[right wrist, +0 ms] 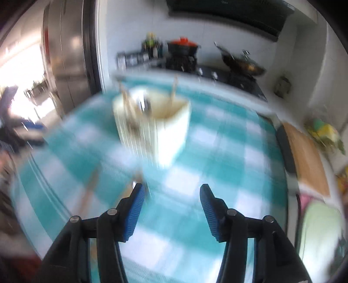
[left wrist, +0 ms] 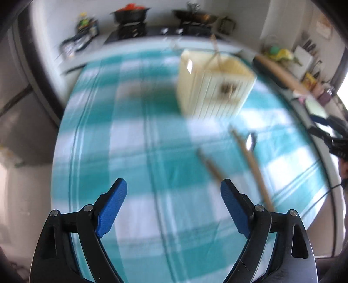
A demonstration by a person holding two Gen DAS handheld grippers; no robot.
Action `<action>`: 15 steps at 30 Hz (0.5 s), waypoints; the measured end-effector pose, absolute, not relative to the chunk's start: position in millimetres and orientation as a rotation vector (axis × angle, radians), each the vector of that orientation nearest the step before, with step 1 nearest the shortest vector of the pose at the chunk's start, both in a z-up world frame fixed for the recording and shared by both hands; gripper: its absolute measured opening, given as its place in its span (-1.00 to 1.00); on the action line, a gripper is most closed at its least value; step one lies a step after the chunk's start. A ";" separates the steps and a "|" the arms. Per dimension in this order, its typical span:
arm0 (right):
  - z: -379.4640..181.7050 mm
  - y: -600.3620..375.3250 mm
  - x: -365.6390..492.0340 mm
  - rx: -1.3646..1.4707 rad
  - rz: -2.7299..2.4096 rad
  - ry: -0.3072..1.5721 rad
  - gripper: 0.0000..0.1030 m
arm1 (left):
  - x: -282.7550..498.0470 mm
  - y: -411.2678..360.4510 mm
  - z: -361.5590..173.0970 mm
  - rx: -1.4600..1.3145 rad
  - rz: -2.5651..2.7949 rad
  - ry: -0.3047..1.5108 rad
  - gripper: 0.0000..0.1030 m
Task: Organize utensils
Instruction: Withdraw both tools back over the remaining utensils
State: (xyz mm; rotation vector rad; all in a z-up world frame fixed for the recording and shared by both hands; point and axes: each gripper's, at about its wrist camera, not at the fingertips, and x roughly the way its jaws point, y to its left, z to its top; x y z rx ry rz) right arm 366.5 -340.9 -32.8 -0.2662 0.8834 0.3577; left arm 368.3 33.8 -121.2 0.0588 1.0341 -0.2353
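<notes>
A cream utensil holder (left wrist: 214, 85) stands on the teal checked tablecloth (left wrist: 134, 139) and holds a few sticks; it also shows in the right wrist view (right wrist: 152, 124). Two wooden-handled utensils (left wrist: 252, 165) and a metal spoon (left wrist: 251, 140) lie on the cloth to the holder's near right. My left gripper (left wrist: 174, 196) is open and empty above the cloth, left of those utensils. My right gripper (right wrist: 173, 197) is open and empty in front of the holder, with blurred utensils (right wrist: 89, 191) to its left. Both views are motion blurred.
A stove with a black pot (left wrist: 130, 14) and a wok (left wrist: 195, 16) stands behind the table. A wooden board (right wrist: 306, 159) lies at the table's right side. A steel fridge (right wrist: 67, 50) stands at the left.
</notes>
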 end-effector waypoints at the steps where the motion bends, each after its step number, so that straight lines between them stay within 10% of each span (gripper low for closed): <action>1: -48.6 -347.0 348.7 -0.275 0.333 0.891 0.05 | 354.3 37.4 -133.1 0.035 -0.220 1.037 0.73; 15: -133.4 -357.0 233.8 -0.002 0.153 0.842 0.05 | 329.0 -27.6 -190.3 -0.089 -0.167 0.974 0.73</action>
